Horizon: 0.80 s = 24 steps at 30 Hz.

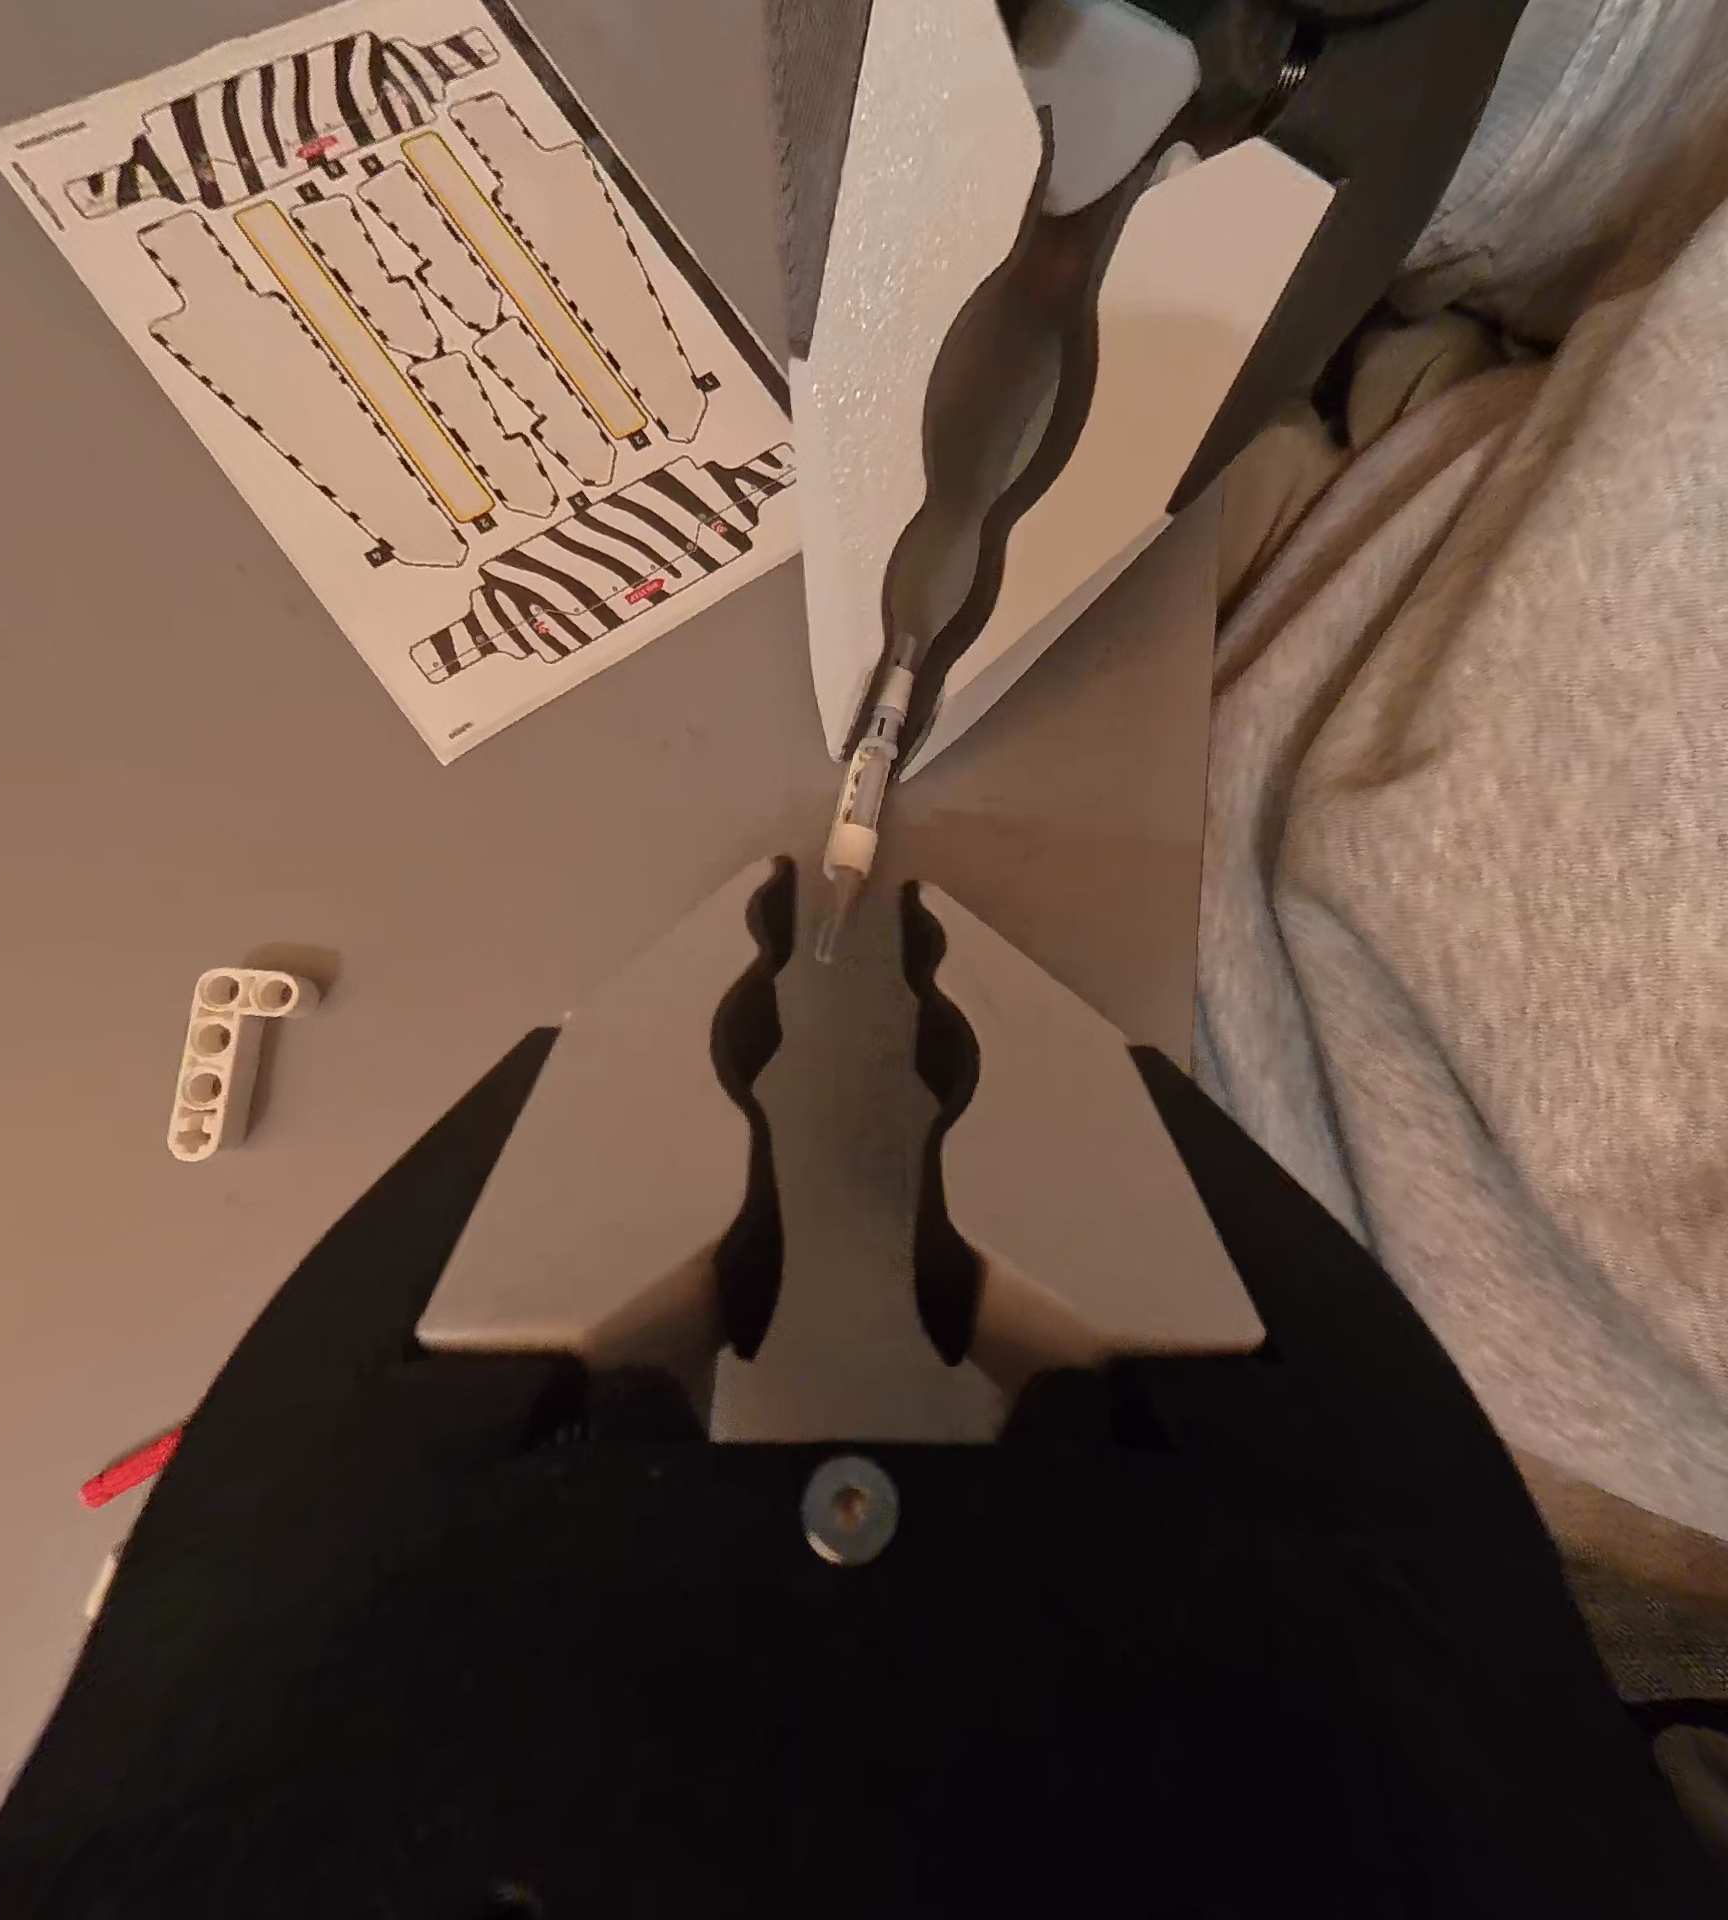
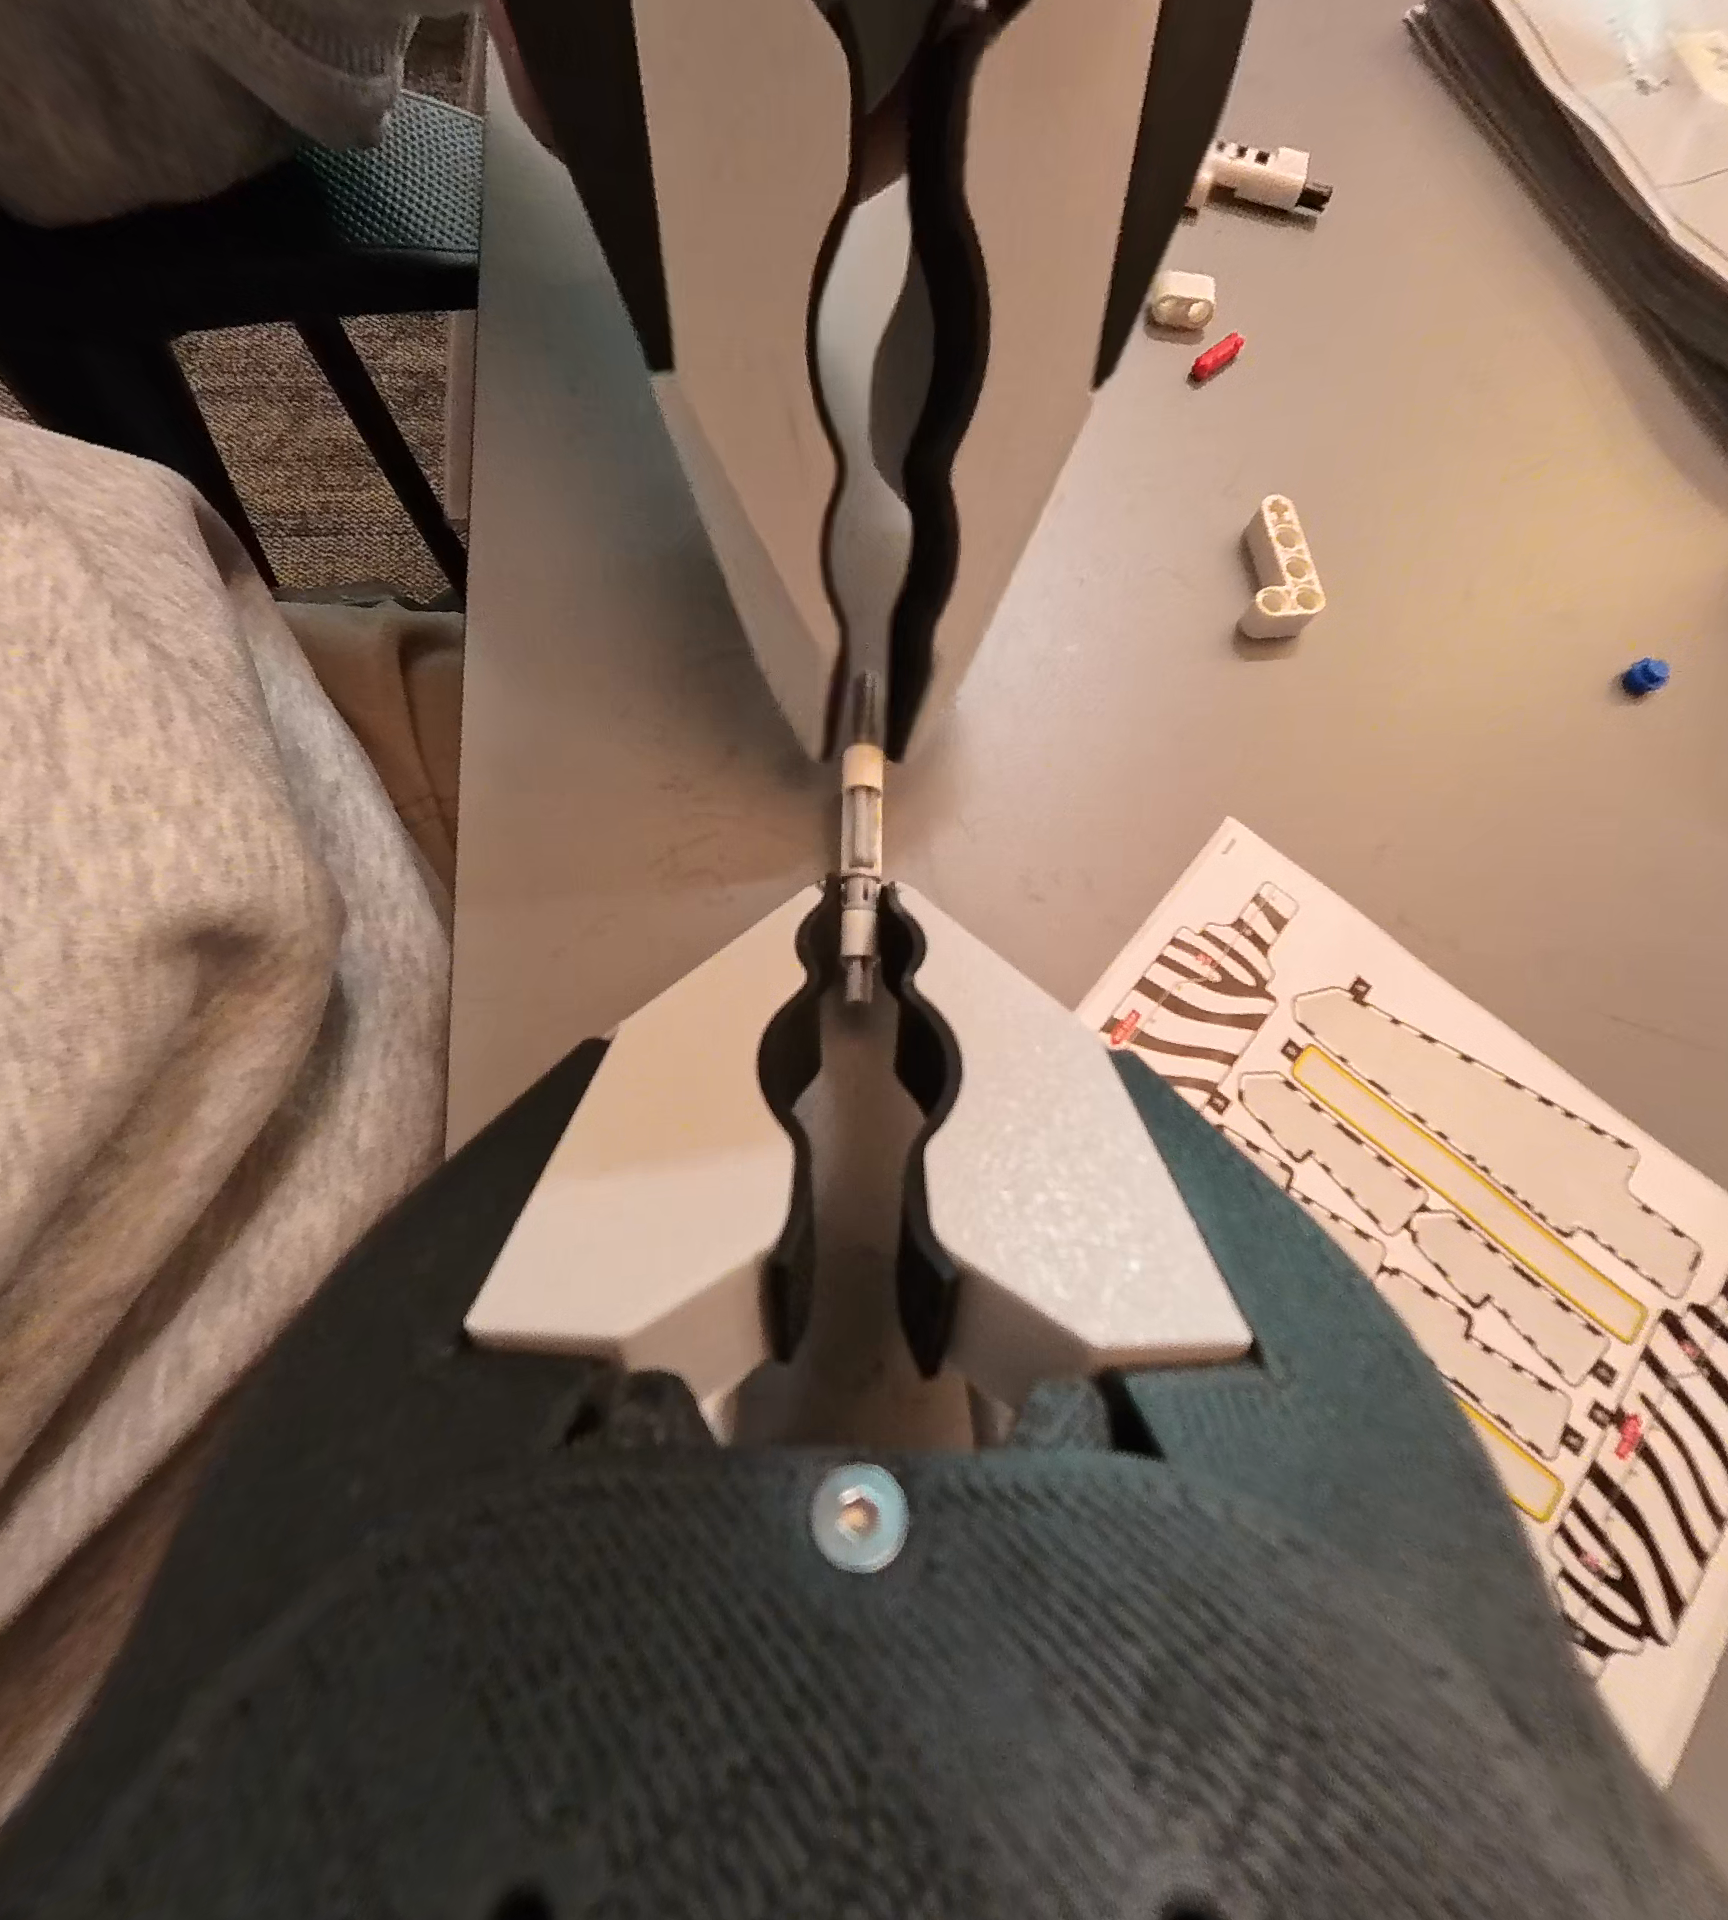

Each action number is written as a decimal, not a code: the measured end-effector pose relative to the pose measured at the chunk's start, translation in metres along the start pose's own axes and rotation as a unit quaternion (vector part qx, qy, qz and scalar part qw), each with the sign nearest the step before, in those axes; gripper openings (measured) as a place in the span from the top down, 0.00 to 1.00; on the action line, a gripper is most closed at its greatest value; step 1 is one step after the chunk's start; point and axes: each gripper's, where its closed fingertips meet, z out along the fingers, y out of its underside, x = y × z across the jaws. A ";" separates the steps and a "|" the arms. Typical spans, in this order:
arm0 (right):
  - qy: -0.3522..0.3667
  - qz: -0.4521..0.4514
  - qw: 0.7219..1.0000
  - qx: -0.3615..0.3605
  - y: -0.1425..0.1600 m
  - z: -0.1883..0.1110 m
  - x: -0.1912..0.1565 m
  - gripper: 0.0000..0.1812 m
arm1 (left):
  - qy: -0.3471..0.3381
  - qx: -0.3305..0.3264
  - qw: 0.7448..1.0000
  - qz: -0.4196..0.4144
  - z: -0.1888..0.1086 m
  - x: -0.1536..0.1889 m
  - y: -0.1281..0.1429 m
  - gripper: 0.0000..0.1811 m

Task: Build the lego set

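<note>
The grey worktop [image 2: 1255, 790] lies under my two tongs, its edge running beside my grey sweatshirt [image 1: 1525, 831]. On it, off to one side, lies the sticker sheet [image 1: 392, 353] with zebra stripes and grey outlined shapes, flat and clear of everything else. My right tongs [image 2: 858, 894] are pinched tight on one end of a thin axle assembly [image 2: 858, 821], a slim grey rod with pale bushes slid onto it, held level above the worktop. My left tongs [image 1: 844, 878] face them head-on, fingers parted a little, the free end of the rod lying in the gap between their tips; I cannot tell whether they touch it. Beyond, a white L-shaped beam [image 2: 1281, 566] lies flat and alone, with a small white two-hole piece [image 2: 1184, 296] and a red pin [image 2: 1215, 355] near each other farther back, and a blue pin [image 2: 1644, 675] well apart to the side.
</note>
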 end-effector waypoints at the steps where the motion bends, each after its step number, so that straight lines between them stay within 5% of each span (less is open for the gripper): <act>1: 0.002 -0.002 1.000 0.000 0.000 0.000 0.000 0.97 | -0.004 -0.003 1.000 -0.001 0.000 -0.002 0.002 0.86; 6: 0.015 -0.003 1.000 0.000 0.000 0.000 0.003 0.97 | -0.018 0.009 1.000 -0.002 -0.006 -0.009 0.002 0.85; 12: 0.013 0.017 0.999 0.032 -0.007 -0.007 0.007 0.97 | -0.002 0.036 0.999 -0.008 -0.013 -0.009 -0.002 0.99; 24: 0.006 0.022 0.999 0.043 -0.009 -0.010 0.007 0.97 | 0.013 0.071 0.997 -0.011 -0.017 -0.007 -0.014 0.99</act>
